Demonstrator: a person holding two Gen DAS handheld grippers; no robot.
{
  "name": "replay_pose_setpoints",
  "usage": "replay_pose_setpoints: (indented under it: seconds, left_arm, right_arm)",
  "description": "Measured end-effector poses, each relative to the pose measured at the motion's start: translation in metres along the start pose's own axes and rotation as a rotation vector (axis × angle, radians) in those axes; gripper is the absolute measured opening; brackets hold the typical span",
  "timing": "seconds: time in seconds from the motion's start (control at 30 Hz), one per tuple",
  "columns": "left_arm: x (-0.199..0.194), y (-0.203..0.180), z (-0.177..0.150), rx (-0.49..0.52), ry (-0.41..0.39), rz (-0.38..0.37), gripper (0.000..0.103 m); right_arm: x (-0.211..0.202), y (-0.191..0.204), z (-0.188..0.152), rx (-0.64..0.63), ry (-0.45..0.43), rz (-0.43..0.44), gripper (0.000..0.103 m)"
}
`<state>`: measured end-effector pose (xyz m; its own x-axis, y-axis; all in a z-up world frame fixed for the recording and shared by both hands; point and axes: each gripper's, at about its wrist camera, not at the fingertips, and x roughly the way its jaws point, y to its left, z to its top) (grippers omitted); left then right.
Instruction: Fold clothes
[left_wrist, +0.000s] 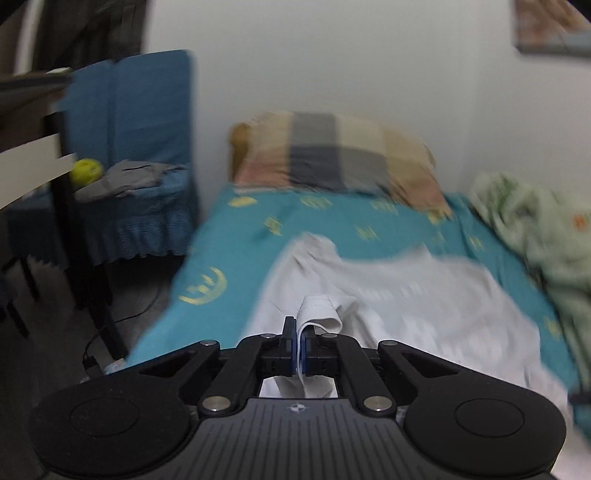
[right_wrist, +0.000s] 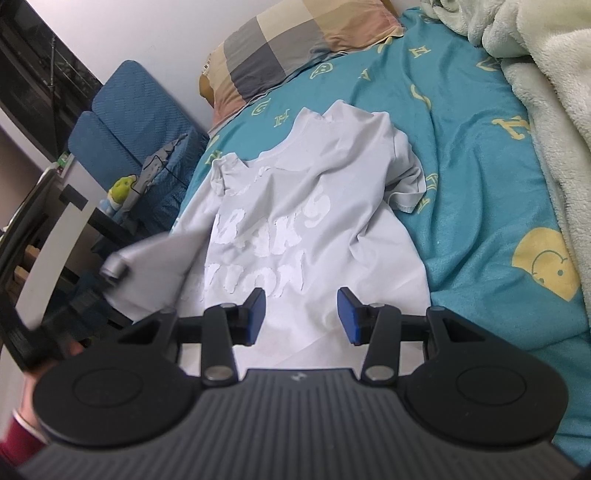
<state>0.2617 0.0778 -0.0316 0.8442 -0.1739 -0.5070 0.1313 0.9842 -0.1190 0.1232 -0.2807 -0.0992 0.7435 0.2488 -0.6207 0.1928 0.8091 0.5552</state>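
A pale grey T-shirt (right_wrist: 314, 206) of thin, soft knit is lying spread and rumpled on a bed covered by a teal sheet (right_wrist: 480, 206) printed with yellow letters and a smiley face; white block lettering, cracked and flaking in texture, is showing across the shirt's chest. The left gripper (left_wrist: 300, 345), with black linkage arms and blue pads, is standing clamped tight on a folded, hemmed edge of the shirt, a loop of fabric bulging above the closed jaws; in the right wrist view this pinched corner is appearing as a blurred, lifted flap at the shirt's left side. The right gripper (right_wrist: 301, 317) is hovering over the lower part of the shirt, its jaws standing about half open with nothing pressed between the flat blue pads (right_wrist: 349, 317). At the head of the bed a plump pillow (right_wrist: 295, 40) in a checked cover of grey, cream and tan squares is resting against the wall. A fluffy, pale green fleece blanket (right_wrist: 546, 92) is lying heaped along the right side. Beside the bed a blue padded chair (left_wrist: 140, 122) with a ruffled skirt is carrying grey cloth and a small yellow-green toy (left_wrist: 86, 171).
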Motion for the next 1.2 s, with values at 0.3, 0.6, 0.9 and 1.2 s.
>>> replay_pose_setpoints:
  seconds: [0.3,0.6,0.9,1.2]
  left_arm:
    - [0.049,0.173,0.079,-0.478,-0.013,0.293,0.002]
    - [0.098,0.207,0.011,-0.506,0.185,0.313,0.025]
    - [0.017,0.141,-0.018,-0.387,0.19,0.228,0.05]
    - [-0.081,0.017,-0.049,-0.229,0.17,0.059,0.056]
  right_arm:
    - [0.016,-0.009,0.005,0.025,0.004,-0.015,0.047]
    - [0.035,-0.01,0.015,0.006,-0.008,-0.034,0.047]
    - [0.022,-0.005,0.019,-0.015,-0.043,-0.022,0.047]
    - [-0.005,0.005,0.017,-0.132,-0.107,-0.036,0.047]
